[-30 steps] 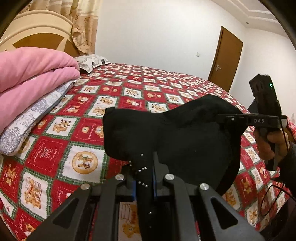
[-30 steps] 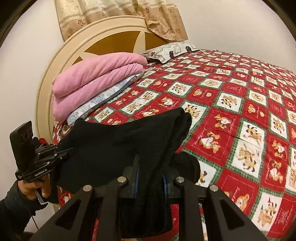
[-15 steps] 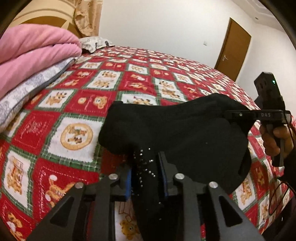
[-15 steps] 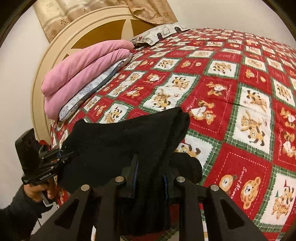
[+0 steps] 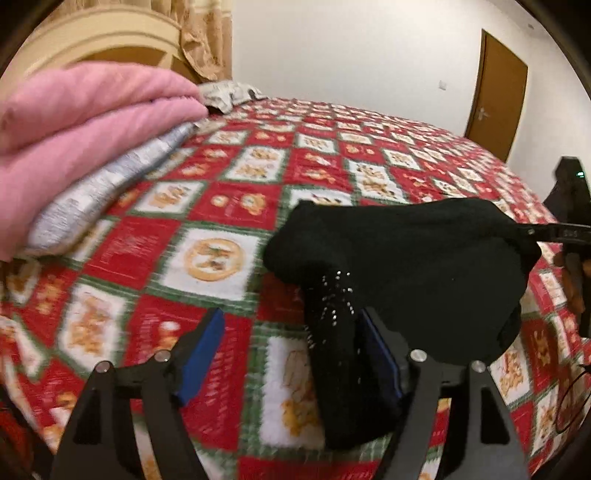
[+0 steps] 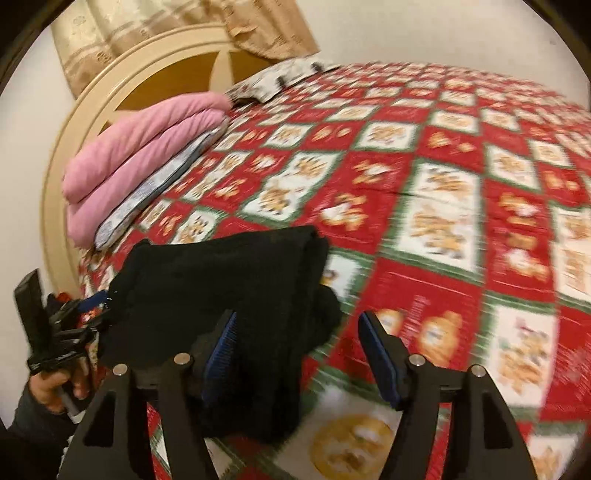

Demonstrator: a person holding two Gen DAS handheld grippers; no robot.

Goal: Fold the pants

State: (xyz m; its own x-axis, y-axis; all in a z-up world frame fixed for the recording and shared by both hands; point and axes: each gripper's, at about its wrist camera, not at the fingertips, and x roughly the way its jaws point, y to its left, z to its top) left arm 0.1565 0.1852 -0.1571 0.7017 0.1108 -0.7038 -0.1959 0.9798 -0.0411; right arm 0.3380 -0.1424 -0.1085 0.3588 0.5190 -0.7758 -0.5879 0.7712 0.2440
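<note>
On the bed, near the lower middle of both pictures, lay the black pants, folded into a thick bundle. They rested on the red, white and green quilt with little bear pictures on it.

Low in the left wrist picture, the left gripper had its jaws wide and they were opening. One end of the pants hung between the blue pads. That end leaned against the pad on the right side of the frame, and the pad on the left side stood clear of it. Tiny shiny dots showed on that part of the cloth.

Low in the right wrist picture, the right gripper also had its jaws wide and opening. Black cloth sat by the blue pad on the left side of the frame. The pad on the right side was apart from it, over the quilt.

At the right edge of the left wrist picture, part of the right gripper showed at the far end of the pants, with a hand under it. At the lower left of the right wrist picture, a hand in a dark sleeve held the left gripper.

A pink blanket was folded on a grey patterned pillow at the upper left. Behind it stood a cream headboard and a tan curtain. A brown door was at the upper right of the left wrist picture.
</note>
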